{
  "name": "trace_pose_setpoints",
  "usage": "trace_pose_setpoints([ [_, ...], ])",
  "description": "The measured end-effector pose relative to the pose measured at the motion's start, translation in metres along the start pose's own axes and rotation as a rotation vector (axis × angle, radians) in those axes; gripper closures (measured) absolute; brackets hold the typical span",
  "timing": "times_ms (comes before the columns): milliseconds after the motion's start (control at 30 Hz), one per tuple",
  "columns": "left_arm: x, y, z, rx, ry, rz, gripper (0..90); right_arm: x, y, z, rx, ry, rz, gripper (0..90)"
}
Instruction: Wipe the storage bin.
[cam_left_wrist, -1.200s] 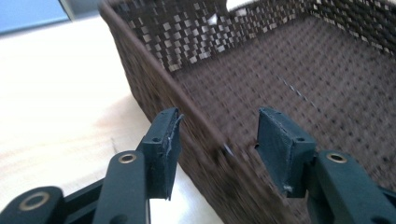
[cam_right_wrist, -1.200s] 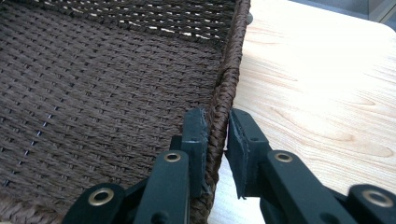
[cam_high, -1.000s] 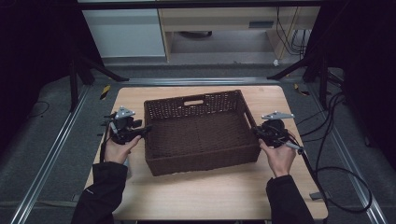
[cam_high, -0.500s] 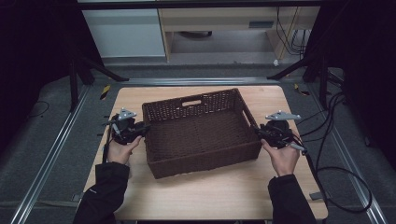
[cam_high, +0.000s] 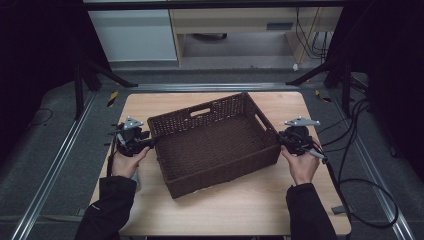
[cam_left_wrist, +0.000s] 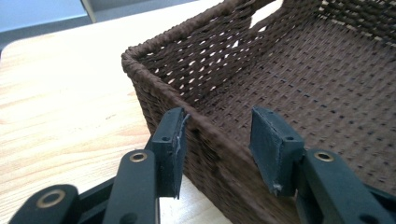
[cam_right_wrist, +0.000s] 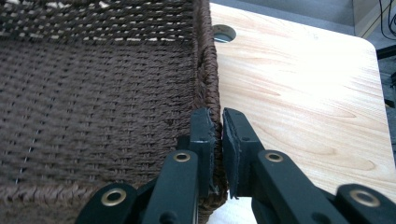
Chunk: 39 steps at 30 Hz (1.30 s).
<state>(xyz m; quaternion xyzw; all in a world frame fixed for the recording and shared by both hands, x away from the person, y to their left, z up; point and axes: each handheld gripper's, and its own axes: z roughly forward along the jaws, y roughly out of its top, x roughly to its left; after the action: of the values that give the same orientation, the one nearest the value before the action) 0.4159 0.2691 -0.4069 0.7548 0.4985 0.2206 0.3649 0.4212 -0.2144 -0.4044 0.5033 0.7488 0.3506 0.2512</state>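
A dark brown wicker basket (cam_high: 215, 142) lies askew in the middle of the wooden table (cam_high: 240, 210), with nothing in it. My left gripper (cam_high: 152, 141) straddles its left wall near a corner. In the left gripper view the wall of the basket (cam_left_wrist: 303, 70) runs between the pads of the left gripper (cam_left_wrist: 219, 140), and the inner pad stands off it; these jaws have just been opening. My right gripper (cam_high: 280, 137) is at the right wall. There the right gripper (cam_right_wrist: 218, 126) has just closed, and its pads pinch the rim of the basket (cam_right_wrist: 93, 93).
A round cable hole (cam_right_wrist: 224, 33) sits in the tabletop beyond the basket's right wall. Cables (cam_high: 360, 185) trail over the floor to the right of the table. Metal rails (cam_high: 55, 170) flank the table, and pale cabinets (cam_high: 135, 35) stand behind it.
The basket has turned a little counterclockwise on the table, its right end swinging away from me. The left jaws closed on the wall and then spread again.
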Motion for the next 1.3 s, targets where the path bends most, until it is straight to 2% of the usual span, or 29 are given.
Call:
trace_pose_setpoints([
  [200, -0.005, -0.001, 0.001, -0.007, 0.016, 0.01, 52.3, -0.005, 0.005, 0.006, -0.004, -0.005, 0.023, 80.9],
  [267, -0.006, -0.002, 0.0, -0.006, 0.019, 0.013, 52.8, -0.005, 0.006, 0.005, -0.012, -0.013, 0.022, 75.2],
  [433, -0.012, -0.005, -0.004, -0.009, 0.033, 0.025, 53.2, -0.004, 0.007, -0.007, -0.059, 0.002, 0.028, 57.2],
  [600, -0.018, -0.014, -0.012, -0.03, 0.022, 0.008, 52.6, 0.005, 0.005, -0.02, -0.075, 0.018, 0.006, 46.0],
  [700, -0.023, -0.018, -0.017, -0.038, 0.027, 0.013, 52.1, 0.009, 0.003, -0.024, -0.077, 0.02, 0.019, 41.7],
  [900, -0.028, -0.022, -0.02, -0.049, 0.034, 0.024, 51.5, 0.018, -0.002, -0.017, -0.058, 0.04, 0.047, 38.9],
  [1067, -0.021, -0.018, -0.021, -0.049, -0.009, 0.027, 47.7, 0.021, -0.003, -0.008, -0.048, 0.025, 0.054, 38.1],
  [1133, -0.015, -0.015, -0.022, -0.056, 0.005, 0.028, 44.6, 0.02, -0.002, -0.007, -0.044, 0.026, 0.058, 38.1],
  [1300, 0.003, -0.007, -0.02, -0.076, 0.026, 0.002, 40.0, 0.018, -0.001, -0.002, -0.045, 0.021, 0.07, 38.2],
])
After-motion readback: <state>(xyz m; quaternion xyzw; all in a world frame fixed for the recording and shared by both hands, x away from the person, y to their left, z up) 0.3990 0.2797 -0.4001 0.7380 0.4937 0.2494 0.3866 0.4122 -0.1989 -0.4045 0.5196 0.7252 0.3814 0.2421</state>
